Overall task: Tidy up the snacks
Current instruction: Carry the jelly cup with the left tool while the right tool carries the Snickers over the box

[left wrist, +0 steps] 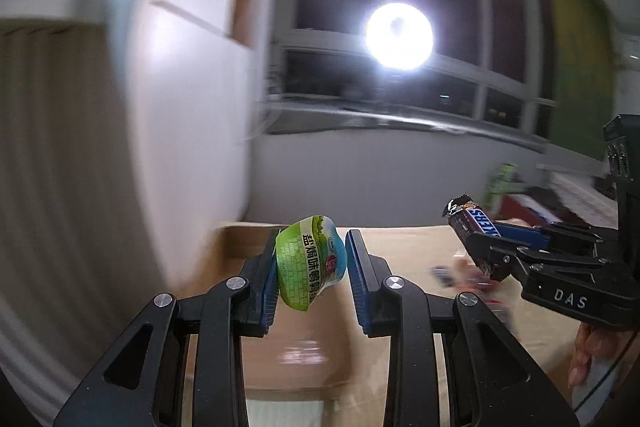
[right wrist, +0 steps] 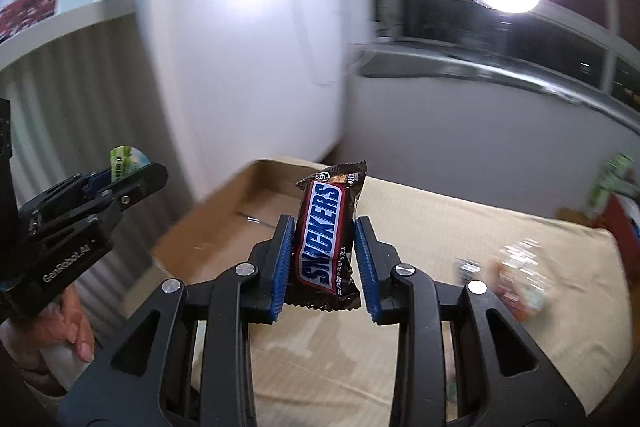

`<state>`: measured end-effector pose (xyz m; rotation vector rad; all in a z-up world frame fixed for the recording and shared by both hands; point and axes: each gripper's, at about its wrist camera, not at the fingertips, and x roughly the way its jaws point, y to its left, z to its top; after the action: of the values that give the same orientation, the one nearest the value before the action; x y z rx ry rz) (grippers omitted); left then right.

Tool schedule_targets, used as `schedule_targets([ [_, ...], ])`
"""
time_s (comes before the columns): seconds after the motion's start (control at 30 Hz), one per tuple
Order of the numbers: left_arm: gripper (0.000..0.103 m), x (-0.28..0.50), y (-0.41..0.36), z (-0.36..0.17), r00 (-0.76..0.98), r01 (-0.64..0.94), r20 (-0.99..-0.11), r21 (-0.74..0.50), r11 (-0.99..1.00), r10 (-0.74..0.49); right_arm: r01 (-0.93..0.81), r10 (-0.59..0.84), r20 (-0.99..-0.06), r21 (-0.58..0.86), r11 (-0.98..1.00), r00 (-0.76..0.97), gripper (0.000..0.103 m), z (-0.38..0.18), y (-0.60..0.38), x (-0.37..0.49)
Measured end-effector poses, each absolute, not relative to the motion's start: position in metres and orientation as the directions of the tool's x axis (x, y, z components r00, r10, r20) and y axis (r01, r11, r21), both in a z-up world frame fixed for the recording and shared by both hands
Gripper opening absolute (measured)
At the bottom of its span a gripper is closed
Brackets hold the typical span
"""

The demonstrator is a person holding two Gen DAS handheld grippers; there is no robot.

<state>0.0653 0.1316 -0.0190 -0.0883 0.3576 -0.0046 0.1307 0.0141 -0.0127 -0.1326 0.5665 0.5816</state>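
Item: we hold a green snack cup [left wrist: 311, 261] clamped in the left gripper [left wrist: 312, 267] jaws, a Snickers bar [right wrist: 326, 239] clamped upright in the right gripper [right wrist: 324, 255]; cardboard box [right wrist: 240, 215] lies ahead and left on the worktop [right wrist: 460, 227], nearer our left hand

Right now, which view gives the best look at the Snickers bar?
The right wrist view: the Snickers bar stands front-on between the right gripper fingers, its logo fully readable. The left wrist view shows it only from the side at the frame's right edge, small and partly hidden by the gripper, with just part of the lettering visible.
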Motion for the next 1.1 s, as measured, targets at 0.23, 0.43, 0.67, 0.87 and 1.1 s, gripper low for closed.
schedule_targets([
  [0.23, 0.029, 0.058, 0.177, -0.017, 0.929, -0.146, -0.351, -0.069, 0.987, 0.113, -0.651, 0.574, -0.528, 0.051, 0.757, 0.626, 0.032, -0.016, 0.069, 0.139],
  [0.43, 0.029, 0.075, 0.18, -0.026, 0.924, -0.143, -0.366, -0.067, 0.987, 0.109, -0.645, 0.562, -0.584, 0.083, 0.76, 0.586, 0.032, -0.049, 0.079, 0.169],
  [0.67, 0.029, 0.103, 0.177, -0.079, 0.878, -0.115, -0.475, -0.103, 0.988, 0.052, -0.629, 0.534, -0.666, 0.124, 0.767, 0.52, 0.032, -0.102, 0.076, 0.201],
  [0.87, 0.029, 0.118, 0.178, -0.108, 0.84, -0.115, -0.541, -0.121, 0.986, 0.032, -0.623, 0.526, -0.69, 0.139, 0.77, 0.496, 0.032, -0.123, 0.078, 0.224],
  [1.1, 0.029, 0.126, 0.178, -0.113, 0.828, -0.123, -0.56, -0.122, 0.985, 0.033, -0.616, 0.509, -0.709, 0.133, 0.776, 0.488, 0.035, -0.127, 0.085, 0.235],
])
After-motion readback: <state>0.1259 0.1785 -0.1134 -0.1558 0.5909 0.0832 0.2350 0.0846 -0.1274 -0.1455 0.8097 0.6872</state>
